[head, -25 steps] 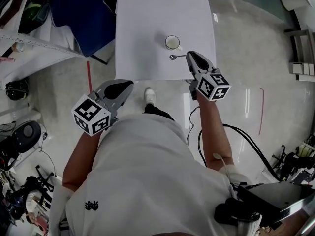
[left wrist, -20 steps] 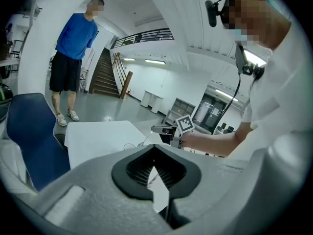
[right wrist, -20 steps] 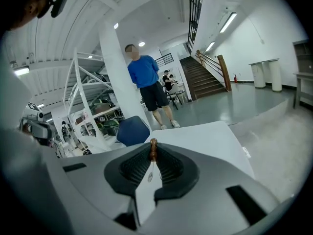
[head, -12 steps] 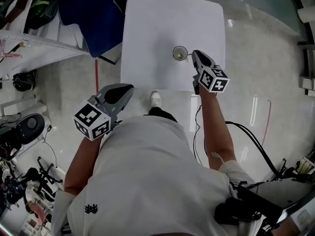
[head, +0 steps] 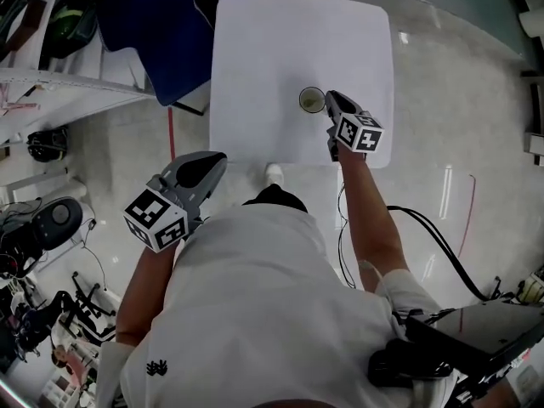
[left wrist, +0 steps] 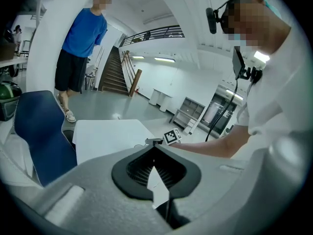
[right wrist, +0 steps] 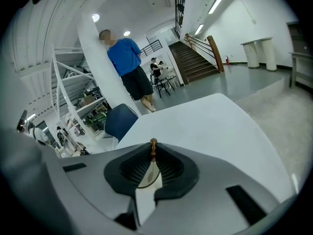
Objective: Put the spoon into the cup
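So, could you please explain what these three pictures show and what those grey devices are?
A person holds a grey two-jaw gripper in each hand. The head view looks down from a camera on the person's head; the other two views each look along one gripper's jaws. On the white square table stands a small round light-coloured cup. The right gripper is closed on a thin metal spoon, right beside the cup. The left gripper hangs by the table's near corner, jaws together and empty.
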Motion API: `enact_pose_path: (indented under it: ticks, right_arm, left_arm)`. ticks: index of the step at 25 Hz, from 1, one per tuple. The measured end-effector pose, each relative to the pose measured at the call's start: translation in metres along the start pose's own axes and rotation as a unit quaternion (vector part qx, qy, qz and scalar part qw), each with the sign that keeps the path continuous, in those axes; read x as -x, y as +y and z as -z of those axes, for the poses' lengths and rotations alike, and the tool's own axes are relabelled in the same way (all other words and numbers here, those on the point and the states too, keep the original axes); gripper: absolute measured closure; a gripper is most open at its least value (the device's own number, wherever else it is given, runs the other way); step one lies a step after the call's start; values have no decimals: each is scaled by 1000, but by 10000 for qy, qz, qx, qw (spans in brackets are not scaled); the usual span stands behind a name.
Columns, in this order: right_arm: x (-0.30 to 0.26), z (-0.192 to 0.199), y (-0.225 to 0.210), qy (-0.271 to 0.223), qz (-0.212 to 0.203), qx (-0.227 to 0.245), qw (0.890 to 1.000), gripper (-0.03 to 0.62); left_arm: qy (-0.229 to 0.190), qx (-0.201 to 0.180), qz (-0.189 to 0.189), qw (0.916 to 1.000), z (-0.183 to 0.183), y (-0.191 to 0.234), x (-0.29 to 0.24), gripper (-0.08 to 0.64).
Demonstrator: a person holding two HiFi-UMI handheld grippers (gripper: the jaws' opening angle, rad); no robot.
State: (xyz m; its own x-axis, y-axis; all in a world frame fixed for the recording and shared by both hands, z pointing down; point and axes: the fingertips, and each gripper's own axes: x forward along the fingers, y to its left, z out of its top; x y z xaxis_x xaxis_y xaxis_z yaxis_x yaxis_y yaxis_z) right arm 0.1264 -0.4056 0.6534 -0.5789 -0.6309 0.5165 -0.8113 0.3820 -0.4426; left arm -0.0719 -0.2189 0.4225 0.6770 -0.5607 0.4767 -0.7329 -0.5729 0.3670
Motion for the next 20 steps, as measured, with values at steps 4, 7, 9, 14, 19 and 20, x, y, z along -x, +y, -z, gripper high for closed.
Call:
enact_pose_path:
  ticks: [4,7,9,14,19,20]
  right_arm:
    - [-7,9,-7,57,26,-93,9999,549]
    - [-10,14,-9,67,-11,-111,9999,549]
    - [-14,16,-9,79,-19,-97,9999,549]
    - [-17,21,-12,53,-6,-119,9999,549]
    - [-14,22,-17,17,-26,-52,10000,549]
    - [-14,22,-17,-3,-32,-64,10000,549]
  left_arm:
    - [36,-11,-43,10000,0,0,2,555]
    - [38,13,-88,10000,1,0,1,555]
    - [50,29,-100,9999,3,1,1,555]
    - [88,73,-113,9999,10,-1,2,555]
    - [85,95,-170,9998,14,-5,3,555]
    - [83,95,-176,9998,15,-5,3,555]
